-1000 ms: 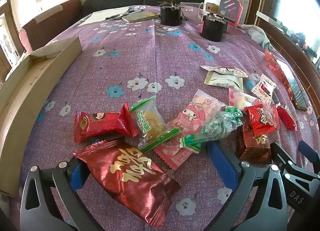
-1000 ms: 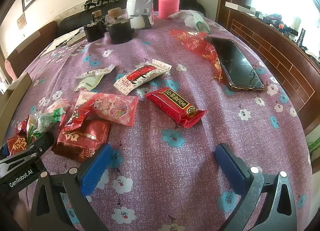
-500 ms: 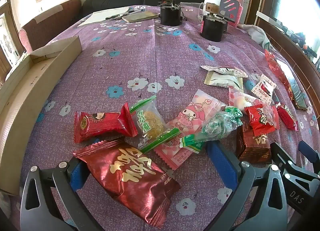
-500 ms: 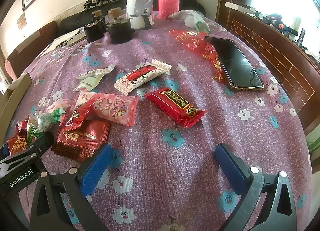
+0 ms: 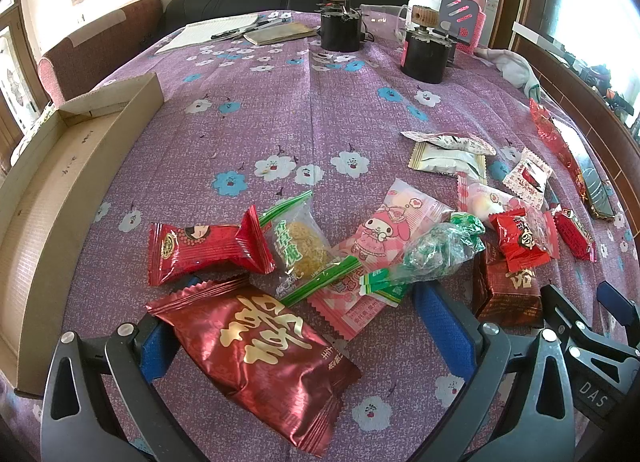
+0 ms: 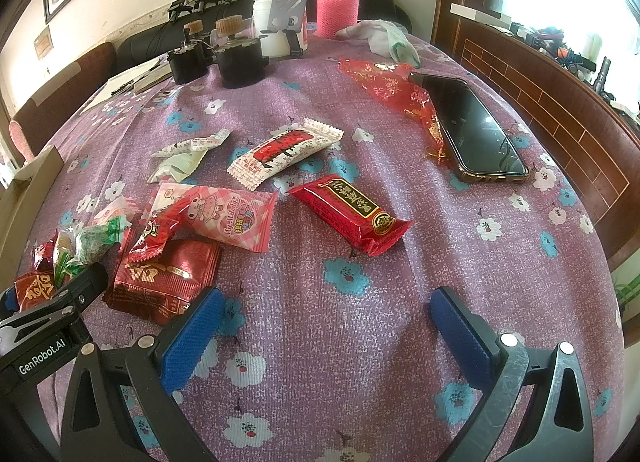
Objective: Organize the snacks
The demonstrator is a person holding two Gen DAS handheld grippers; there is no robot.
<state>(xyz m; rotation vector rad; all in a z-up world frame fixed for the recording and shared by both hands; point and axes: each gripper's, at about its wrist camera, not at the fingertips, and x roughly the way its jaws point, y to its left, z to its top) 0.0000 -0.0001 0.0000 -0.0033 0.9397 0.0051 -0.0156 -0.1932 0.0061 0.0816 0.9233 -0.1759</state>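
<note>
Left wrist view has the left gripper (image 5: 298,328) with its fingers wide apart, straddling a dark red foil snack bag (image 5: 256,358) that lies flat on the purple flowered tablecloth (image 5: 280,102). Just past that bag sit a bright red wrapper (image 5: 200,248), a clear green-striped packet (image 5: 302,246) and a pink cartoon packet (image 5: 384,238), all overlapping. A cardboard box (image 5: 48,198) sits well left of the bag. In the right wrist view, the right gripper (image 6: 320,326) is spread open too, over bare cloth, with a red bar (image 6: 352,214) lying beyond it and a phone (image 6: 472,130) further off to the right.
</note>
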